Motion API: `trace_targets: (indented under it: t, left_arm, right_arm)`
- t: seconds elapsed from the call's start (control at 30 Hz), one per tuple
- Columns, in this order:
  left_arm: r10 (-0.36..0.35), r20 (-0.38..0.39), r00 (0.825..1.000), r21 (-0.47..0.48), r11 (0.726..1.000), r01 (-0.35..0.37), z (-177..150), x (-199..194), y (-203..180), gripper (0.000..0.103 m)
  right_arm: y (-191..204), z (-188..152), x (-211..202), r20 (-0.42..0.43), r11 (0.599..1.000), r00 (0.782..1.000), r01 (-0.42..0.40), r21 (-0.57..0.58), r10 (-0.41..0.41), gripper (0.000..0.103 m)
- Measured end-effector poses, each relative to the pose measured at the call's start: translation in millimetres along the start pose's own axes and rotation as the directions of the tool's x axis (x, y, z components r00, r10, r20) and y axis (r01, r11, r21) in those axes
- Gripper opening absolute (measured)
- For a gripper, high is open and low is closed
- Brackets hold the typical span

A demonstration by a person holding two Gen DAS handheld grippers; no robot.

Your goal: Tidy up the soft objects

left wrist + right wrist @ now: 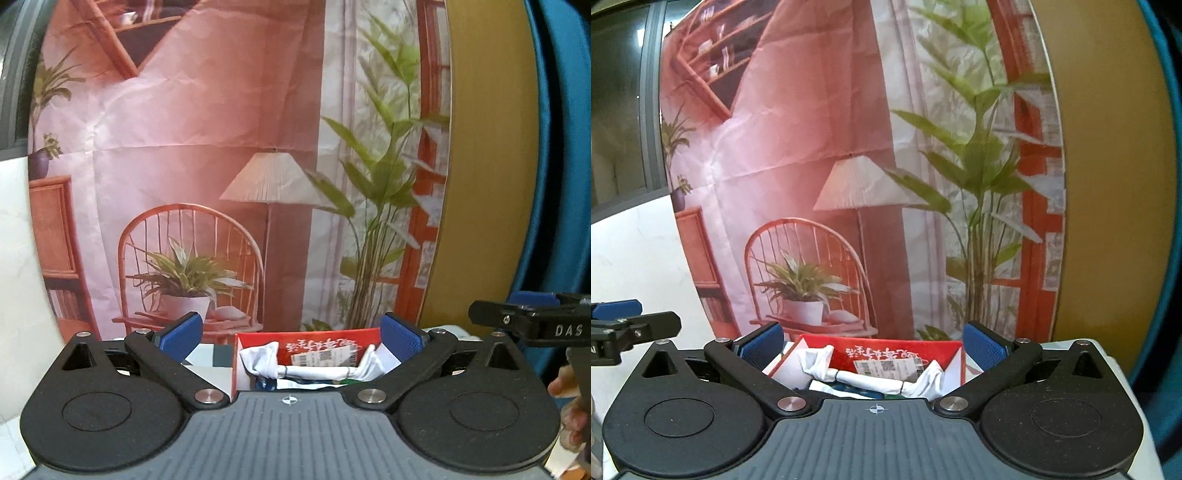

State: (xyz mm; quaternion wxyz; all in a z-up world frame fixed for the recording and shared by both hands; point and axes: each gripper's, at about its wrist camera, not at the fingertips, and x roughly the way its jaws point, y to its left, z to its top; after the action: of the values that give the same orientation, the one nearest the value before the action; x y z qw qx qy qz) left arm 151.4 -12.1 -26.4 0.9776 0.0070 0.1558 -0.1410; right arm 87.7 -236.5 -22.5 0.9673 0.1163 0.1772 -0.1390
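Observation:
A red cardboard box (325, 338) (886, 349) stands open on the table ahead, its inner wall printed with white characters and a barcode label. White cloth (317, 365) (871, 380) rolled into a bundle lies across its inside, over something blue and green. My left gripper (291, 338) is open, well back from the box, with nothing between its blue pads. My right gripper (873, 345) is open too and holds nothing. Each gripper shows at the edge of the other's view: the right one (532, 321), the left one (624, 328).
A printed backdrop (229, 155) of a chair, lamp and plants hangs behind the box. A yellow panel (480, 166) and a blue curtain (561, 147) stand to the right. A white wall (631, 251) is at left. A person's fingers (569, 406) show at the right edge.

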Motion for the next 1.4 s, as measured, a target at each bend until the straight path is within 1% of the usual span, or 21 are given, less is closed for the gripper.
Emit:
trace_targets:
  t: [0.13,0.27,0.47,0.63,0.8,1.1,1.4]
  left_arm:
    - [-0.001,0.011,1.000,0.001,1.000,0.001,0.3,-22.5,-5.6,0.103]
    - [0.017,0.027,0.999,0.016,1.000,-0.018,-0.5,-44.4,-10.3,0.103]
    - [0.026,0.032,0.999,-0.015,1.000,-0.026,-3.0,-73.2,-6.3,0.103]
    - [0.079,0.046,0.996,-0.004,0.997,-0.079,-7.2,-93.7,-5.9,0.103]
    - [0.101,0.049,0.994,-0.002,0.995,-0.101,-10.1,-110.2,-6.6,0.103]
    - [0.119,0.084,0.989,0.020,0.992,-0.122,-9.4,-129.0,-10.8,0.103]
    - [0.130,0.076,0.989,0.014,0.991,-0.131,-9.8,-129.4,-12.1,0.103]
  right_arm:
    - [9.5,1.0,-24.9,0.009,0.999,0.999,0.036,-0.027,-0.035,0.103]
    - [15.3,0.4,-47.2,0.016,0.999,0.999,0.040,-0.024,-0.040,0.103]
    - [26.7,-2.4,-73.8,0.021,0.998,0.998,0.058,-0.035,-0.057,0.103]
    - [35.8,-5.8,-98.6,0.039,0.998,0.998,0.049,-0.039,-0.048,0.103]
    - [42.5,-9.2,-115.6,0.046,0.998,0.998,0.043,-0.035,-0.041,0.103]
    - [44.6,-14.5,-131.3,0.058,0.999,0.997,0.046,-0.028,-0.044,0.103]
    - [43.5,-13.9,-134.8,0.065,0.998,0.996,0.060,-0.019,-0.058,0.103]
